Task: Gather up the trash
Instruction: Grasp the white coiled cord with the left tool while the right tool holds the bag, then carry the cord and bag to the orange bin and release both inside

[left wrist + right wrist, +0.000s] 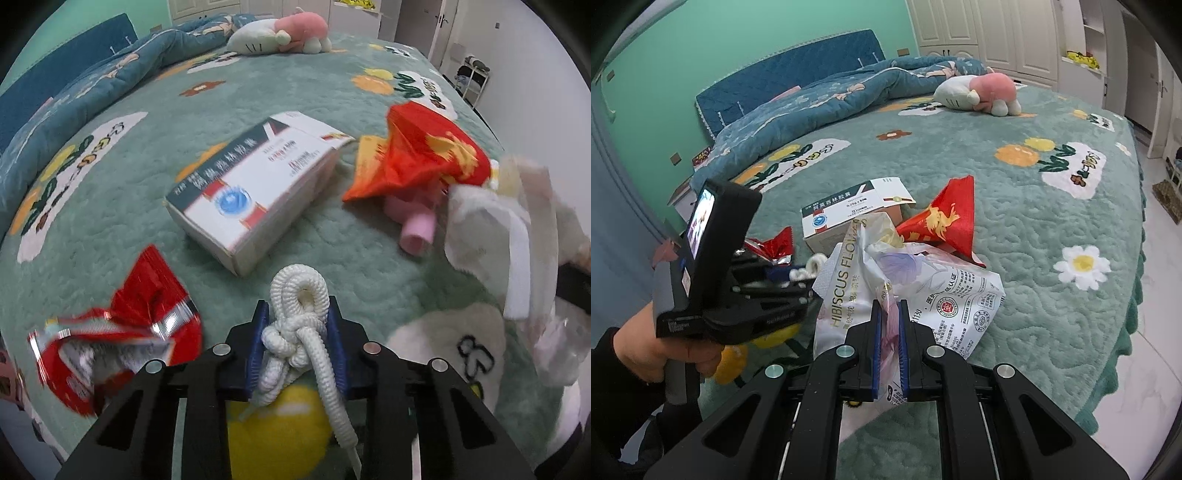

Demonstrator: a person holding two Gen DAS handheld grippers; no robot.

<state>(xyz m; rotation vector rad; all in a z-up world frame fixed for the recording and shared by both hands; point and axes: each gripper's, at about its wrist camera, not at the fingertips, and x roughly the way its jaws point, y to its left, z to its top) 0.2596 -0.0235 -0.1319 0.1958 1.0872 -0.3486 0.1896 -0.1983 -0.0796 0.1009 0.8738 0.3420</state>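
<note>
While we still have litter on the bed, progress is partial.
Bag: our right gripper (889,325) is pinched on the white plastic bag (916,291), held open-side up.
Box: medicine box (255,192) waits at 12 o'clock of our left gripper (299,321).
Wrappers: red foil wrapper (122,328) at 9, red-gold pouch (417,158) at 2.
Cord: knotted white cord (299,314) clamped between the left jaws, not yet bagged.

The left gripper (299,325) points down, its blue fingers (258,347) squeezing a knotted white rope (299,321). A hand (665,354) holds its handle. The right gripper (888,325) has its fingers shut tight on a white bag (916,291).
</note>
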